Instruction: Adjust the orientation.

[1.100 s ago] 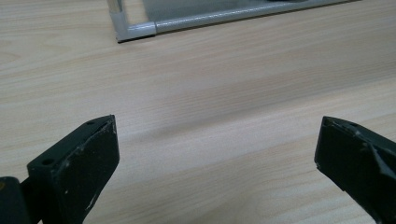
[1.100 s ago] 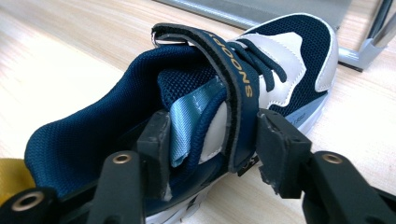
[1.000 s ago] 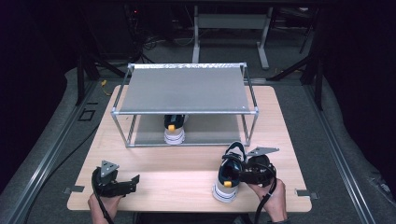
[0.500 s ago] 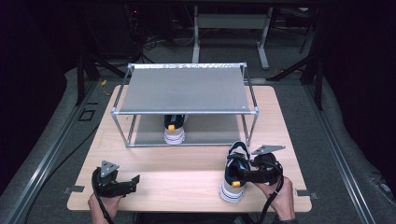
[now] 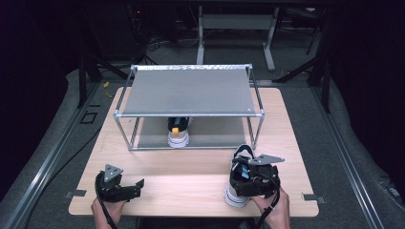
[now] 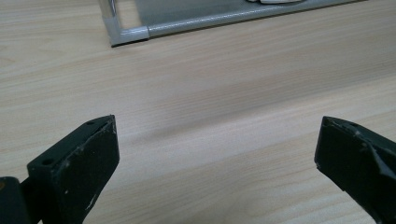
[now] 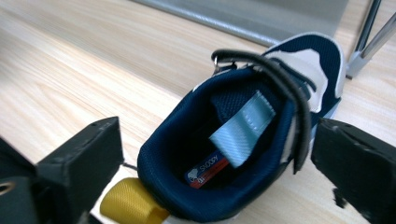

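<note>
Fingers of the right gripper (image 7: 219,172) have just been opening, and they now stand wide apart with the navy shoe (image 7: 252,140) between them but touched by neither pad, so the grip is off. A second ago that shoe was clamped and sat a little farther from the counter (image 5: 191,186) edge; now it rests on its white sole near the person's side, heel toward the fingers, toe pointing at the metal rack (image 5: 188,90). Its mate, the other shoe (image 5: 178,133), stands beyond the fingers on the rack's lower shelf (roughly in the middle, under the top shelf).

Judging from that, the shoe has been set down or re-seated rather than stowed, and pairing it on the shelf beside the other is yet to come; a fresh hold around the heel collar looks the likely next need.

The left gripper (image 6: 215,158) has not moved, fingers spread over bare wood with nothing between them, the rack's corner well ahead.
</note>
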`<action>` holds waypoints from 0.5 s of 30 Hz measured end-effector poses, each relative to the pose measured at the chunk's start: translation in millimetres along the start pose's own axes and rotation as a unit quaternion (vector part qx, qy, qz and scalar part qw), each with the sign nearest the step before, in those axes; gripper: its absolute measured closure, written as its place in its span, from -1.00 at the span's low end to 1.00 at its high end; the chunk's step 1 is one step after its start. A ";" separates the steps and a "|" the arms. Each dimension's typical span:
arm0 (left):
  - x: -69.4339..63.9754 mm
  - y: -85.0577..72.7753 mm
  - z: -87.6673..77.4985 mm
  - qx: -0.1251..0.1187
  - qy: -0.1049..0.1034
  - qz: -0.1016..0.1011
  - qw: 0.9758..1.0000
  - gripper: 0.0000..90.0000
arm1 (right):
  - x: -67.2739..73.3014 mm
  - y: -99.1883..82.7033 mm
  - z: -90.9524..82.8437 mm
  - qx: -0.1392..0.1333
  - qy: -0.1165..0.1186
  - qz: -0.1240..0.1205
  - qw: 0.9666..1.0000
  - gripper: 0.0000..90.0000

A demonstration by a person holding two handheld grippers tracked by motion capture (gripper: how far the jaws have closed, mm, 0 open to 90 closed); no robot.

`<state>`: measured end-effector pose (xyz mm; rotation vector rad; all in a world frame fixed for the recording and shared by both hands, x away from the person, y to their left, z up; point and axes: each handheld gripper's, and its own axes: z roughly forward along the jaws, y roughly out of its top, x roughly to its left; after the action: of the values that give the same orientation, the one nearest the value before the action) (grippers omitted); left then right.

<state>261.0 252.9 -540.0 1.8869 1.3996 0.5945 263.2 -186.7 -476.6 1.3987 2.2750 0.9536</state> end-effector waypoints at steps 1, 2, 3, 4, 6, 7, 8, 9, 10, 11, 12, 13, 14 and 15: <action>0.1 -0.3 0.0 -0.001 -0.001 -0.001 1.000 -1.00 | 1.2 -0.9 2.6 0.005 -0.005 -0.001 1.000 -0.98; 0.3 -0.6 0.0 0.000 0.000 -0.001 1.000 -1.00 | 1.2 -3.7 7.2 0.015 -0.011 0.002 1.000 -0.95; 0.4 -1.1 0.5 0.000 0.000 0.000 1.000 -1.00 | 1.2 -3.7 7.2 0.015 -0.011 0.002 1.000 -0.95; 0.4 -1.5 0.9 0.000 -0.001 -0.001 1.000 -1.00 | 0.3 -5.6 9.3 0.018 -0.014 0.005 1.000 -0.90; 0.1 -2.3 1.7 0.001 -0.001 -0.002 1.000 -1.00 | -2.0 -11.4 9.3 0.014 -0.014 0.009 1.000 -0.84; 0.0 -2.4 2.0 0.003 -0.002 -0.002 1.000 -1.00 | -2.8 -12.8 8.4 0.013 -0.009 0.009 1.000 -0.79; -0.3 -2.5 2.5 0.002 -0.002 -0.002 1.000 -1.00 | -2.8 -12.8 8.4 0.013 -0.009 0.009 1.000 -0.79; -0.5 -2.4 2.6 0.002 -0.003 -0.002 1.000 -1.00 | -4.0 -14.3 7.0 0.012 -0.003 0.011 1.000 -0.72; -0.8 -2.2 2.5 0.001 -0.003 -0.002 1.000 -1.00 | -5.3 -15.8 6.1 0.008 0.002 0.012 1.000 -0.71; -0.9 -2.0 2.4 0.002 -0.003 -0.002 1.000 -1.00 | -8.0 -18.2 4.5 0.006 0.009 0.014 1.000 -0.68; -0.9 -1.7 2.4 0.002 -0.003 -0.001 1.000 -1.00 | -8.0 -18.2 4.5 0.006 0.009 0.014 1.000 -0.68; -0.9 -1.6 2.3 0.002 -0.003 -0.001 1.000 -1.00 | -10.8 -20.1 2.3 0.007 0.018 0.013 1.000 -0.66; -0.8 -1.6 2.3 0.001 -0.003 -0.002 1.000 -1.00 | -10.8 -20.1 2.3 0.007 0.018 0.013 1.000 -0.66; -0.7 -1.6 2.2 0.002 -0.002 -0.001 1.000 -1.00 | -11.6 -20.7 1.3 0.009 0.018 0.011 1.000 -0.64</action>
<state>261.3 252.0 -542.6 1.8875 1.4006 0.5869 255.6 -202.6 -492.5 1.4293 2.3046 0.9755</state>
